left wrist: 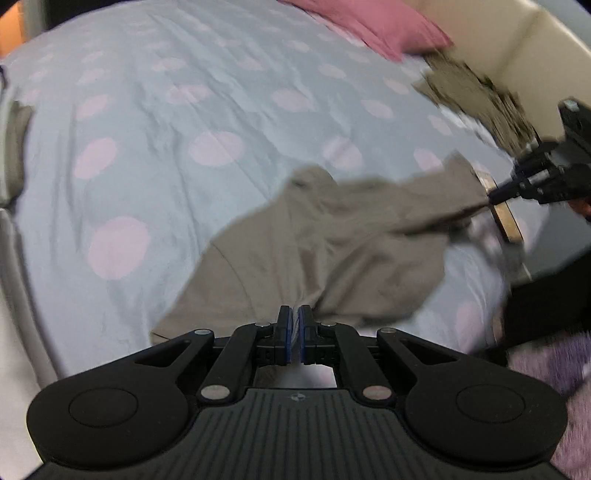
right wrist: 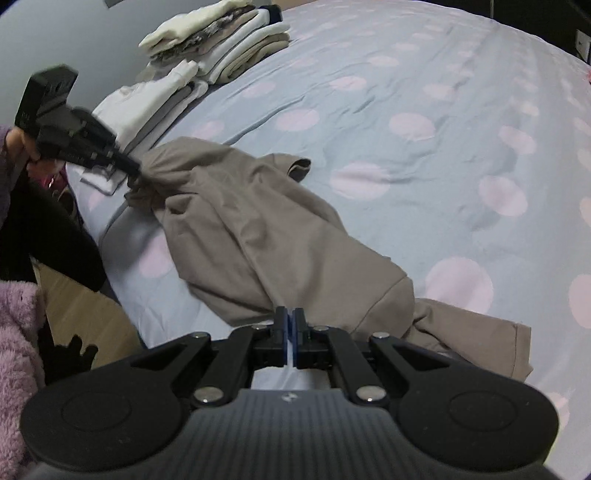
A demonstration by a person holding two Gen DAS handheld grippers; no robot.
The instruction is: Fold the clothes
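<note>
A taupe garment (left wrist: 332, 240) lies crumpled on the bed, stretched between my two grippers. In the left wrist view my left gripper (left wrist: 294, 314) is shut, with a thin edge of the cloth pinched between its blue pads. At the right edge of that view my right gripper (left wrist: 493, 197) is shut on the garment's far end. In the right wrist view the garment (right wrist: 258, 229) runs from my right gripper (right wrist: 290, 314), shut on its near edge, up to my left gripper (right wrist: 136, 170), which pinches a bunched corner. A sleeve (right wrist: 480, 332) trails to the right.
The bed cover (right wrist: 406, 74) is light blue with pink dots. Stacks of folded clothes (right wrist: 221, 44) sit at its far left corner. A pink pillow (left wrist: 369, 26), an olive heap of cloth (left wrist: 476, 103) and a cream headboard (left wrist: 517, 55) lie beyond. A purple fuzzy sleeve (right wrist: 14, 332) and wooden floor (right wrist: 85, 314) show at left.
</note>
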